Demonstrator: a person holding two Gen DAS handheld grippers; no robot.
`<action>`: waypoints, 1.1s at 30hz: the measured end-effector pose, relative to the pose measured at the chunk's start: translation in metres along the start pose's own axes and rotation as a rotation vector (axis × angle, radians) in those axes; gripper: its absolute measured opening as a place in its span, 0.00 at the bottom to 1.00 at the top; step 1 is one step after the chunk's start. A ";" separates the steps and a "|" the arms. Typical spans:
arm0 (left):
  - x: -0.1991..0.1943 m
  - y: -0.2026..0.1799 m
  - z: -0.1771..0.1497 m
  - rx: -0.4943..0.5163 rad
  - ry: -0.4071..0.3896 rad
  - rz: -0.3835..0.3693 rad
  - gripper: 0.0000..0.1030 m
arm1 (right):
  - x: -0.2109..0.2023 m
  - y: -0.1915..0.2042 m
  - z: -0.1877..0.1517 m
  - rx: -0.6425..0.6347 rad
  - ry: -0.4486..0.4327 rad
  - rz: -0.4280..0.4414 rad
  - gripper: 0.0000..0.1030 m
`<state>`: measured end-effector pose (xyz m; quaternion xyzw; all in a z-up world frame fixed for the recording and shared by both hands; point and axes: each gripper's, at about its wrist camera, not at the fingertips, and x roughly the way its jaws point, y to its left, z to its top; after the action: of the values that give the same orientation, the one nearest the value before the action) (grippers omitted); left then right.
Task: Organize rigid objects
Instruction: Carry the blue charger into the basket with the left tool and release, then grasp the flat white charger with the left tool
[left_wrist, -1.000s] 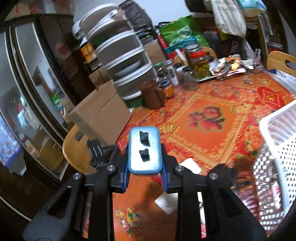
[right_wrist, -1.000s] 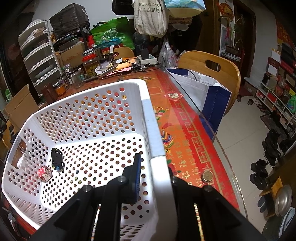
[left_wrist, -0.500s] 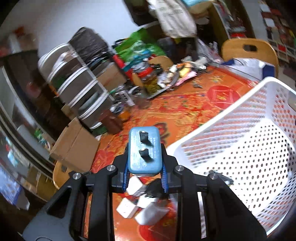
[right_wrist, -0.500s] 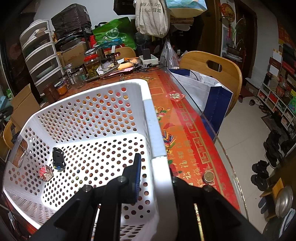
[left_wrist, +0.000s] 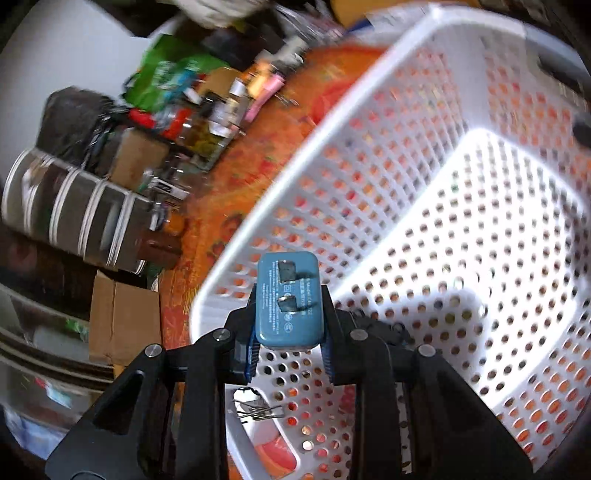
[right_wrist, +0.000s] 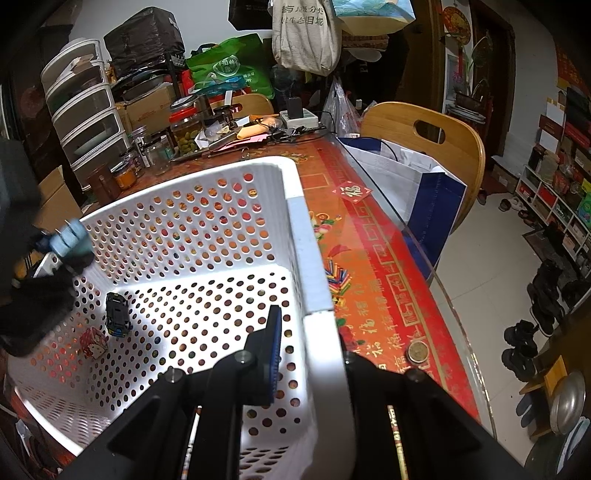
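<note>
**Q:** What did your left fingers have?

**A:** My left gripper (left_wrist: 288, 332) was clamped on a blue plug adapter (left_wrist: 287, 299), one pad on each of its long sides. Its two metal prongs faced the camera. I held it above the near corner of the white perforated basket (left_wrist: 436, 192), just inside the rim. Below my fingers, a bunch of metal paper clips (left_wrist: 258, 411) sat at the basket's handle slot. From the other camera, that gripper (right_wrist: 64, 247) and the adapter (right_wrist: 70, 234) showed blurred at the basket's far left rim.

**Q:** And the right one?

**A:** My right gripper (right_wrist: 310, 350) was closed on the basket's side wall (right_wrist: 314, 288), with the blue-padded finger (right_wrist: 273, 354) inside and the other finger outside, hidden behind the rim.

**Q:** What lay in the basket?

**A:** To the left of my right fingers, on the basket floor, I saw a small dark toy car (right_wrist: 117, 314). Just beside it lay a little red-and-white patterned box (right_wrist: 94, 343).

**Q:** And outside it?

**A:** To the right of my fingers, on the red patterned tablecloth (right_wrist: 376, 258), lay a coin (right_wrist: 417, 350). Farther ahead was a bundle of coloured sticks (right_wrist: 338, 278). Beyond those, a wooden chair (right_wrist: 432, 136) stood at the table's edge.
</note>
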<state>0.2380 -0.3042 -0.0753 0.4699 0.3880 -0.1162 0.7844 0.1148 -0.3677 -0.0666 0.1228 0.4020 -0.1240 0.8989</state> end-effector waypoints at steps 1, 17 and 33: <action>0.002 -0.007 0.002 0.029 0.014 -0.007 0.24 | 0.000 0.000 0.000 0.000 0.000 0.001 0.12; 0.025 -0.019 0.002 0.125 0.057 -0.094 0.57 | 0.001 0.001 0.000 0.002 0.009 -0.001 0.13; -0.066 0.207 -0.153 -0.618 -0.285 -0.086 1.00 | 0.001 -0.001 0.000 -0.005 0.008 -0.006 0.13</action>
<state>0.2305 -0.0801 0.0671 0.1722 0.3110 -0.0905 0.9303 0.1151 -0.3683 -0.0677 0.1200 0.4064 -0.1255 0.8970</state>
